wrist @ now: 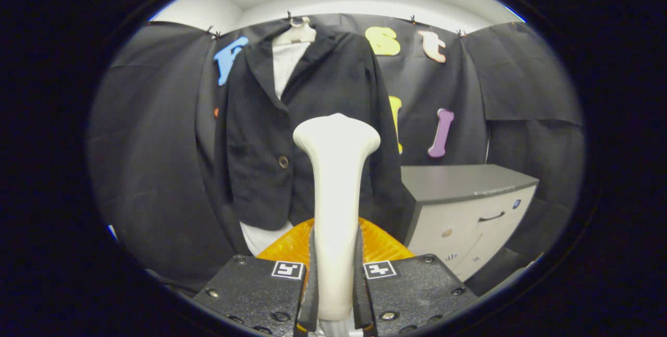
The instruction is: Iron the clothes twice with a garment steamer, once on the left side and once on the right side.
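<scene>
A white garment steamer [336,181] stands upright between my fingers, its flared head rising in front of the clothes. My gripper [335,279] is shut on the steamer's handle, both fingers [311,285] pressing its sides. An orange translucent part [378,246] of the steamer shows just behind the fingers. Beyond the steamer hangs a black blazer [260,134] over a white shirt [285,66], on a white hanger [296,32] against the black cloth wall. The steamer head sits before the blazer's right half, apart from the cloth as far as I can tell.
A grey-topped white cabinet [469,207] with a dark drawer handle stands to the right of the blazer, close to its hem. Black cloth wall [151,160] surrounds the booth on the left and right.
</scene>
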Available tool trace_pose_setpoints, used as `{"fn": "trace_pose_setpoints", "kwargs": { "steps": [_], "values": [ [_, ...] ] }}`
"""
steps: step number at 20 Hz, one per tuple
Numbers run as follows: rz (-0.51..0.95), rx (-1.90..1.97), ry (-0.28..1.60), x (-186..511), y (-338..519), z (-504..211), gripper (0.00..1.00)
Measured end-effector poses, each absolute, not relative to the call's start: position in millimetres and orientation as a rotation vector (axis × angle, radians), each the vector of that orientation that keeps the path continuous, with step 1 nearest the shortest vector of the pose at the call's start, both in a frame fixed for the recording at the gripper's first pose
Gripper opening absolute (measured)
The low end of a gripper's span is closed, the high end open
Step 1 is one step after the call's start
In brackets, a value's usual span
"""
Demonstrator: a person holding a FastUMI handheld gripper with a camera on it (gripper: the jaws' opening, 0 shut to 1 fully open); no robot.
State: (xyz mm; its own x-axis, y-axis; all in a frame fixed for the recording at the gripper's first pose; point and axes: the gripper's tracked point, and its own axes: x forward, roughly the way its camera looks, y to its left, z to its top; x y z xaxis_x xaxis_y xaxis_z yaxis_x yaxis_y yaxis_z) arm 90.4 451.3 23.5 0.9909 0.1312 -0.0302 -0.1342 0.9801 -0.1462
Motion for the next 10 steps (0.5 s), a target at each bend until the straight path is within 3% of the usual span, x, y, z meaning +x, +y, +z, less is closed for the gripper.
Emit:
{"fn": "trace_pose_setpoints", "kwargs": {
  "steps": [10],
  "values": [
    [0.378, -0.132, -0.232, 106.5, 592.8, 130.1, 0.29]
  ]
}}
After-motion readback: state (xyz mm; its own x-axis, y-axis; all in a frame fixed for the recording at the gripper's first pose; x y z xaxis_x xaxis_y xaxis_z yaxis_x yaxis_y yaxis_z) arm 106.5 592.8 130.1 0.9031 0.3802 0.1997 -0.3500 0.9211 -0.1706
